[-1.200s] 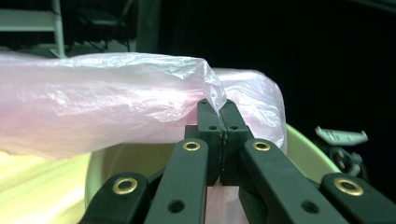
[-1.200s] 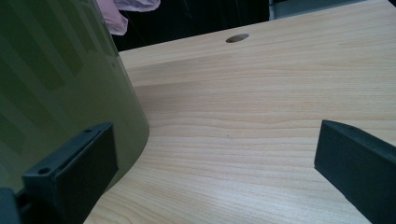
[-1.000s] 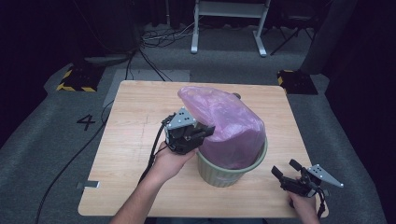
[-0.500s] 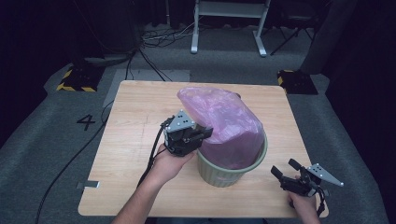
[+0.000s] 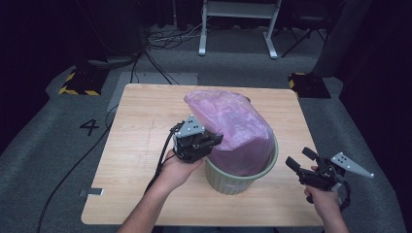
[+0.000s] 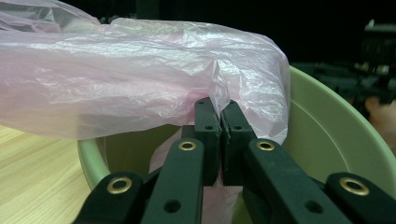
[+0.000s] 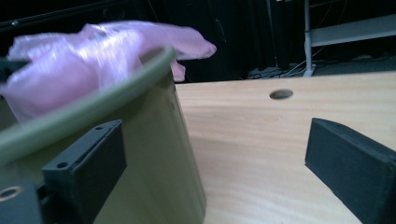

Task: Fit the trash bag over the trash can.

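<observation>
Both grippers are black; the left gripper (image 5: 210, 141) and right gripper (image 5: 300, 159) each carry a grey three-cornered plate. Brass-ringed pivots stud the left's fingers (image 6: 206, 126). Forearms are bare.

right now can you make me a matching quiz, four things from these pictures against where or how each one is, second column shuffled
Things:
1. left claw
2. right claw
3. thin pink plastic bag
4. pale green round plastic bin

States:
A. open, beside the bin, holding nothing
B. standing on the light wooden table
C. pinched shut on a fold of plastic
D. billowing above the bin's rim

Pairs: 1-C, 2-A, 3-D, 4-B
</observation>
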{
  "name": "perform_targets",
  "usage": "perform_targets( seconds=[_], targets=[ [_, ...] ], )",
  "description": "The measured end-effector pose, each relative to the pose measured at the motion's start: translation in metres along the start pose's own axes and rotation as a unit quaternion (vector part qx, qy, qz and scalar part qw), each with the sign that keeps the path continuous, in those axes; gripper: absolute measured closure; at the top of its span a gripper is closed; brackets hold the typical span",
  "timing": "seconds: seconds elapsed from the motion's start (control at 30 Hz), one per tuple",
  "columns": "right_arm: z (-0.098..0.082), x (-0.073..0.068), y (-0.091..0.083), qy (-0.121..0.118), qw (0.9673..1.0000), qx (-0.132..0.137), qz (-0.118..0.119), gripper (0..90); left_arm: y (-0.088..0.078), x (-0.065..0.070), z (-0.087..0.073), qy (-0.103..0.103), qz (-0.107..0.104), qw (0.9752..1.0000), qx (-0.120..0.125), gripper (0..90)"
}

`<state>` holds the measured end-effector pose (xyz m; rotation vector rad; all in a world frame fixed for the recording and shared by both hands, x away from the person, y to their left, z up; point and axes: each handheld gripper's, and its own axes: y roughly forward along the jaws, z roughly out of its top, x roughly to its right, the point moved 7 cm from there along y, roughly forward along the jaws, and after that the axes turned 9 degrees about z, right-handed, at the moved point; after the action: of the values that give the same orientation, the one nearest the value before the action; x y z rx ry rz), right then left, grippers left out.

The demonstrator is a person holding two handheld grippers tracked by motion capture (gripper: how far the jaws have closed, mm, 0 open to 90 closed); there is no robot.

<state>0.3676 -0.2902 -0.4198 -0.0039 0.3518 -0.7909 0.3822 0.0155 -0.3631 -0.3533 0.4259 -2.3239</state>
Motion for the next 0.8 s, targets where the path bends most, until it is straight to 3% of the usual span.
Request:
perform_targets(
  seconds=[0.17, 0.37, 0.57, 0.63, 0.7, 0.8],
  targets=[
    [0.024, -0.005, 0.015, -0.008, 0.9998, -0.017, 0.002, 5.8, 0.002, 0.001, -0.001, 0.002, -0.002, 1.0, -0.002, 87.3],
    [0.045, -0.01, 0.031, -0.01, 0.9998, -0.018, 0.001, 7.2, 0.002, 0.001, -0.001, 0.002, -0.004, 1.0, -0.003, 87.4],
    [0.069, -0.022, 0.055, -0.014, 0.9994, -0.023, 0.02, 16.0, 0.003, 0.003, -0.001, 0.008, -0.007, 0.9999, -0.008, 87.4],
    [0.074, -0.026, 0.064, -0.015, 0.999, -0.033, 0.028, 19.7, 0.002, 0.003, -0.001, 0.01, -0.007, 0.9999, -0.009, 87.3],
    [0.077, -0.031, 0.081, -0.018, 0.9974, -0.062, 0.031, 25.7, 0.001, 0.003, -0.001, 0.009, -0.008, 0.9999, -0.009, 87.3],
    [0.077, -0.034, 0.088, -0.018, 0.9961, -0.081, 0.031, 27.2, 0.001, 0.003, -0.001, 0.009, -0.008, 0.9999, -0.01, 87.3]
  ],
)
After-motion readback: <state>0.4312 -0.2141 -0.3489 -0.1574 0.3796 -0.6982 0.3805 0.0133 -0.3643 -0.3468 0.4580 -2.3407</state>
